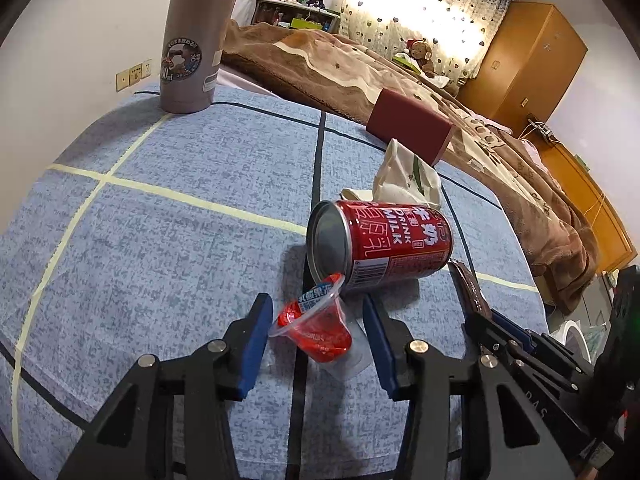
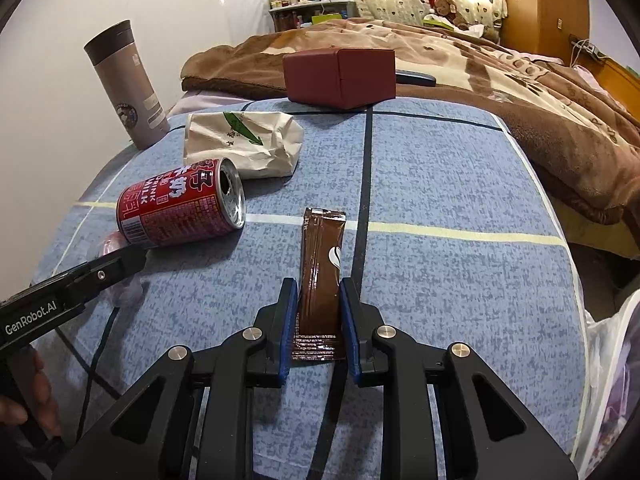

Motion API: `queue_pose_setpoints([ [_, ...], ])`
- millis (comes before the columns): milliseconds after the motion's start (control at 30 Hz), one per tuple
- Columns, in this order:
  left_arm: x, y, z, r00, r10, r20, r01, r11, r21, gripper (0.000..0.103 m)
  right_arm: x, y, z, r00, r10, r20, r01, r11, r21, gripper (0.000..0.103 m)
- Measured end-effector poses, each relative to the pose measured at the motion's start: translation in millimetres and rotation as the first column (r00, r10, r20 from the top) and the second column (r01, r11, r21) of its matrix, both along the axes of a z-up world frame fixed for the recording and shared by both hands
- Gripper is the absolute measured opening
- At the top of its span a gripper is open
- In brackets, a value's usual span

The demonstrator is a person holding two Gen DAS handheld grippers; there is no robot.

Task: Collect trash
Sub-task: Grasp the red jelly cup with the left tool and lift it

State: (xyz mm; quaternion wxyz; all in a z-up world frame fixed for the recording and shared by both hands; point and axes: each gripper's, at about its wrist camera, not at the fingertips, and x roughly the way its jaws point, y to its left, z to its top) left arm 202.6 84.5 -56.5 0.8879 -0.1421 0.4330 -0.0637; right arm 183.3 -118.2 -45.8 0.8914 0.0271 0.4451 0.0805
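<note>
A small red plastic jelly cup (image 1: 316, 328) lies on its side on the blue cloth, between the open fingers of my left gripper (image 1: 316, 310). Just beyond it a red milk can (image 1: 380, 242) lies on its side; it also shows in the right wrist view (image 2: 180, 210). A crumpled white paper bag (image 1: 404, 178) lies behind the can, also in the right wrist view (image 2: 244, 144). My right gripper (image 2: 319, 292) is closed on a brown sachet (image 2: 322, 264) that lies flat on the cloth. The sachet's tip shows in the left wrist view (image 1: 470, 284).
A grey thermos (image 1: 196, 36) stands at the far left corner. A dark red box (image 2: 340, 74) sits at the far edge by a brown blanket (image 1: 400, 76). A plastic bag (image 2: 612, 380) hangs at the right edge of the table. A wooden wardrobe (image 1: 528, 68) stands at the back.
</note>
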Motion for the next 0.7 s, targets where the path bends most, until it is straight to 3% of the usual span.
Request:
queue_pose_setpoints([
  [700, -32, -31, 22, 0.995, -0.087, 0.059, 0.083, 0.995, 0.055, 0.049, -21, -20, 12, 0.999, -0.024, 0.036, 0.022, 0.998, 0.052, 0.021],
])
